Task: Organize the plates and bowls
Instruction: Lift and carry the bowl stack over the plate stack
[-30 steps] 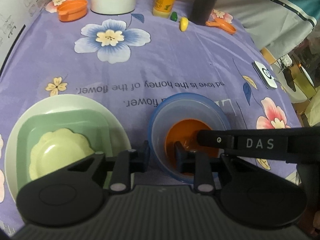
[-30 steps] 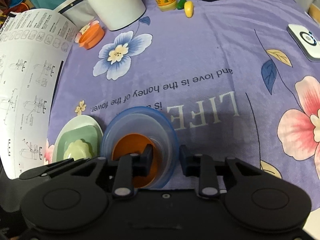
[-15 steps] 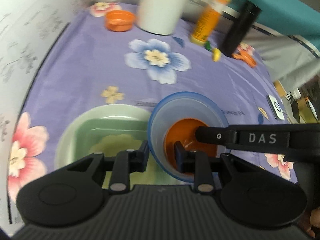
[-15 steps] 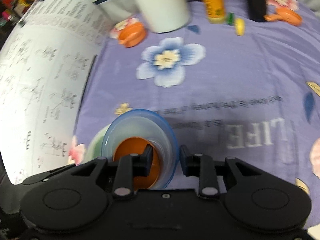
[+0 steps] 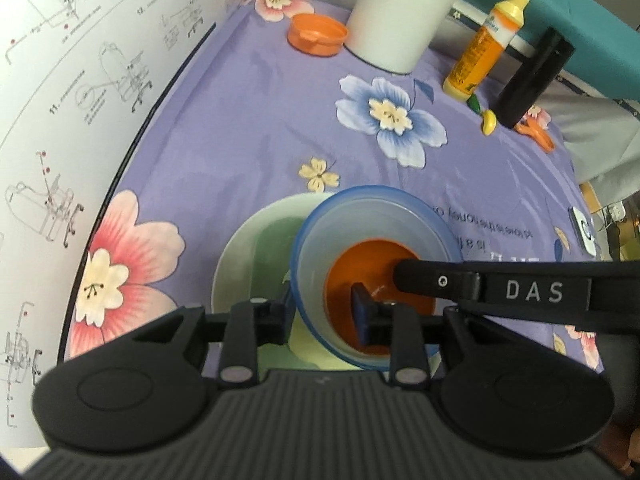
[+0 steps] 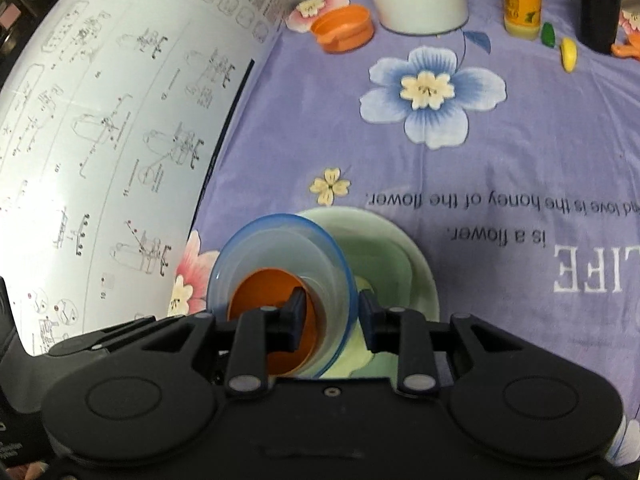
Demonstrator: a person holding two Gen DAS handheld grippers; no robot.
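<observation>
A translucent blue bowl (image 5: 372, 216) with an orange bowl (image 5: 360, 264) nested inside hangs tilted over a stack of plates: a pale round plate (image 5: 240, 248) with a green square plate (image 6: 384, 264) on it. My left gripper (image 5: 322, 306) straddles the bowl's left wall, one finger outside and one inside; its jaws are opening, the wall still between them. My right gripper (image 6: 332, 312) is shut on the blue bowl's (image 6: 280, 240) right wall, over the orange bowl (image 6: 264, 292). Its long black finger (image 5: 520, 292) crosses the left wrist view. The stack's top plate is hidden.
A large white instruction sheet (image 6: 100, 140) rises along the left. At the back of the purple flowered cloth (image 5: 240, 120) stand an orange lid (image 5: 318, 34), a white jug (image 5: 400, 12), a yellow bottle (image 5: 484, 48) and a black bottle (image 5: 532, 76).
Both grippers have carried the blue bowl leftward, from the cloth beside the plates to above the plate stack. The bowl now covers the small yellow plate and sits more tilted.
</observation>
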